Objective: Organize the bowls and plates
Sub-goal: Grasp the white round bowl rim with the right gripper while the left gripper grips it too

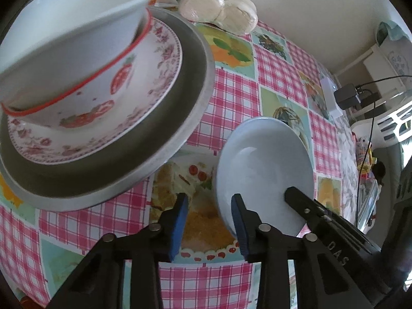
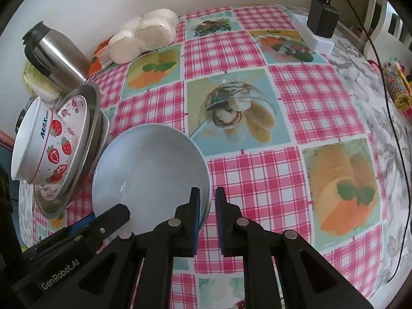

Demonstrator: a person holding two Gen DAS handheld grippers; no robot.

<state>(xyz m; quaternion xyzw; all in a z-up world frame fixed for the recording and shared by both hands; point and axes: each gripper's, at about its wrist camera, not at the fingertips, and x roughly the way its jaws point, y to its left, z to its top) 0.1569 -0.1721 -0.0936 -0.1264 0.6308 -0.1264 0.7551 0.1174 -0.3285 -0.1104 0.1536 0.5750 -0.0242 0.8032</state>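
Caught both tools aimed steeply down at the desk (image 1: 231, 97), side by side over the checked cloth. Found the right tool (image 2: 207, 193) clamped on the near rim of the pale blue plate (image 2: 149, 164), one pad inside the dish, the other outside, the rim pinched between them. Saw that plate tipped, its far edge turned up toward the wall; could not tell whether its underside touched the cloth. Spotted the left tool (image 1: 209, 198) just beside it with pads apart and only printed cloth in the gap, nothing gripped. Noted its right-hand finger crossing in front of the plate's edge; could not tell contact there. From the right wrist view, picked out one black finger of that left tool lying over the plate's lower left rim. Off to the left, found the stack standing apart from the blue plate: a white bowl (image 1: 77, 25) nested in a strawberry bowl (image 1: 103, 95), set on a floral plate (image 1: 159, 77), all carried on a wide grey metal dish (image 1: 195, 82). Behind, against the wall, glimpsed a steel flask (image 2: 56, 54) and a bag of pale buns (image 2: 146, 36).
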